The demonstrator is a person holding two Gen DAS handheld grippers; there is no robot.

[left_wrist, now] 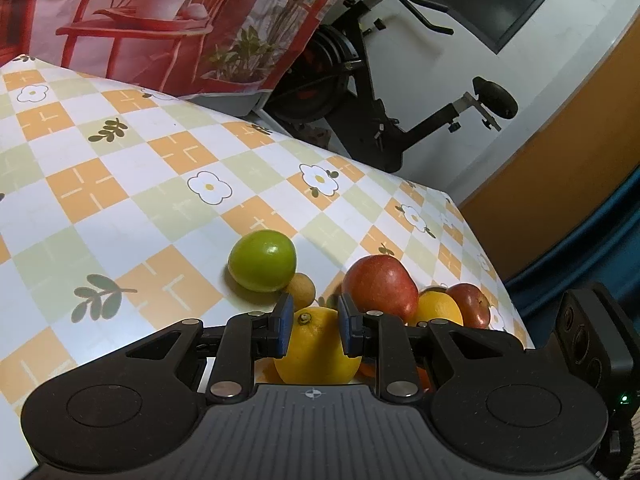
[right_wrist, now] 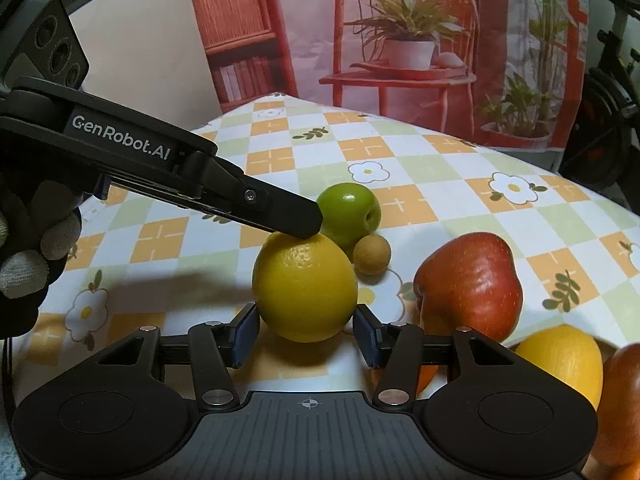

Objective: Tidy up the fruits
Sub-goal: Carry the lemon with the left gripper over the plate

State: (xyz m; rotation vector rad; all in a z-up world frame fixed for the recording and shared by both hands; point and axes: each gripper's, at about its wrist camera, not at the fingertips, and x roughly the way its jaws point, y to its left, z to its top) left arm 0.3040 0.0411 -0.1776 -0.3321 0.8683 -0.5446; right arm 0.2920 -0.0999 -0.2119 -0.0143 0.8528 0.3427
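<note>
Fruit lies loose in one cluster on the table (right_wrist: 440, 168); no bowl, tray or basket shows in either view, so sorting looks barely begun.

Landmark: lemon (right_wrist: 305, 286).
- Green apple (right_wrist: 349, 213) just behind the lemon.
- Small brown fruit (right_wrist: 371, 255) beside the lemon, between it and the green apple.
- Red apple (right_wrist: 470, 284) to the right of the lemon, apart from it.
- Second yellow fruit (right_wrist: 560, 362) and a second red one (left_wrist: 470, 305) further right, close together.

Left gripper (left_wrist: 313, 330): jaws at their narrowest, but in the left wrist view the lemon sits between the blue pads and they look pressed on it. In the right wrist view its tip rests on top of the lemon.
Right gripper (right_wrist: 306, 338): jaws partly apart, one on each side of the lemon's near face; contact cannot be told.

Judgement: both tools are on the same lemon; every fruit is still to be placed.

Surface: checked cloth, orange, pale green and white, with flowers and leaves. Room: printed backdrop (right_wrist: 400, 40) of a red chair and plants behind the table, exercise bike (left_wrist: 360, 92) past its far edge, orange-panelled wall.
</note>
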